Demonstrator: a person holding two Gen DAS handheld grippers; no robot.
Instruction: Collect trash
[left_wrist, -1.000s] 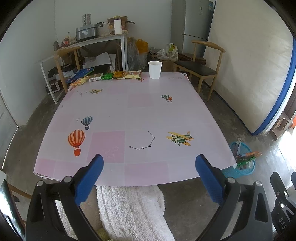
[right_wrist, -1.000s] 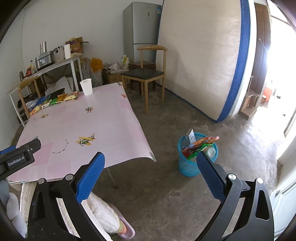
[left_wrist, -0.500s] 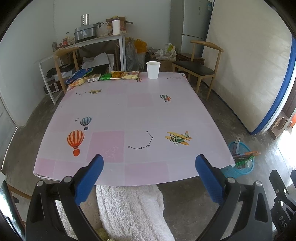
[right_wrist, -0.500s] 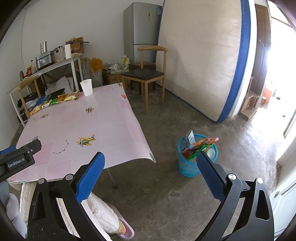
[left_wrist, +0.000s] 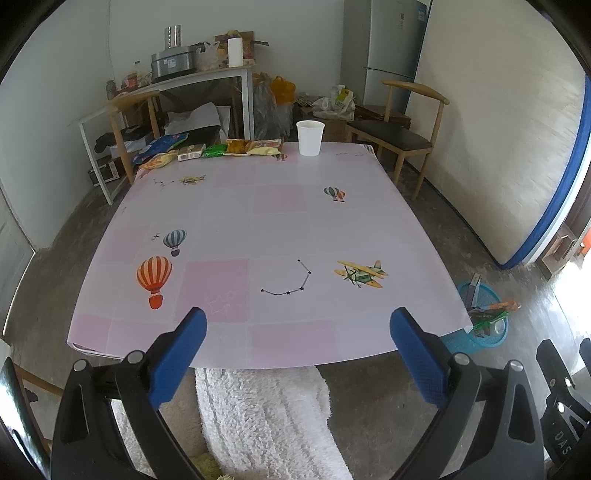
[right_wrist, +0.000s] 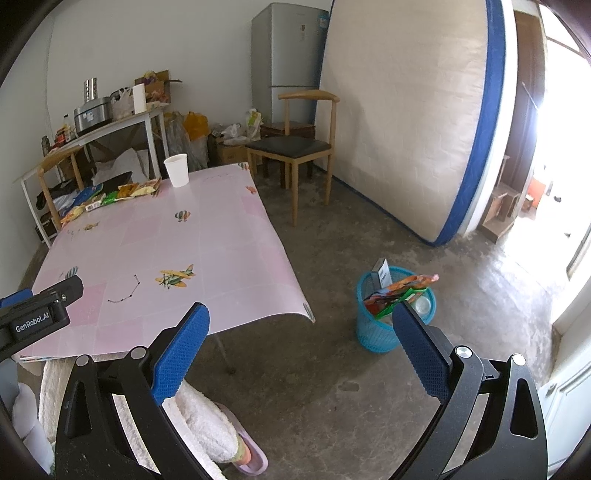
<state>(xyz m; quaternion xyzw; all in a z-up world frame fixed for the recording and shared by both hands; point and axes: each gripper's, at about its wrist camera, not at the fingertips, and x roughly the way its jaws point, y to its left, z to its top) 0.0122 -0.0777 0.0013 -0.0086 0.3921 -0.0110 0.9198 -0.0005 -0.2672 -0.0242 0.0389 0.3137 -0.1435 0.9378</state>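
Hovering empty over the near edge of the pink surface (left_wrist: 280, 221), the left tongs (left_wrist: 297, 339) stand spread wide, their blue pads apart and nothing between them; the right tongs (right_wrist: 301, 347), likewise spread and empty, hang off the surface's right side above the concrete floor, looking toward the blue waste basket (right_wrist: 376, 332), which already holds several wrappers and a box. The trash left to collect, a row of snack wrappers (left_wrist: 207, 149), lies along the far edge of the surface, toward its far-left corner, with a white paper cup (left_wrist: 310, 137) standing upright just to their right. The row's long axis runs left to right, across the line of the left tongs' reach, and it sits well apart from both tongs, straight ahead and slightly left of the left pair. By this view the left hand looks the nearer and better aligned for the next pickup, while the right is closer to the basket, which stands on the floor beside the near-right corner of the surface. A person's white fleecy garment (left_wrist: 258, 417) shows below the tongs.
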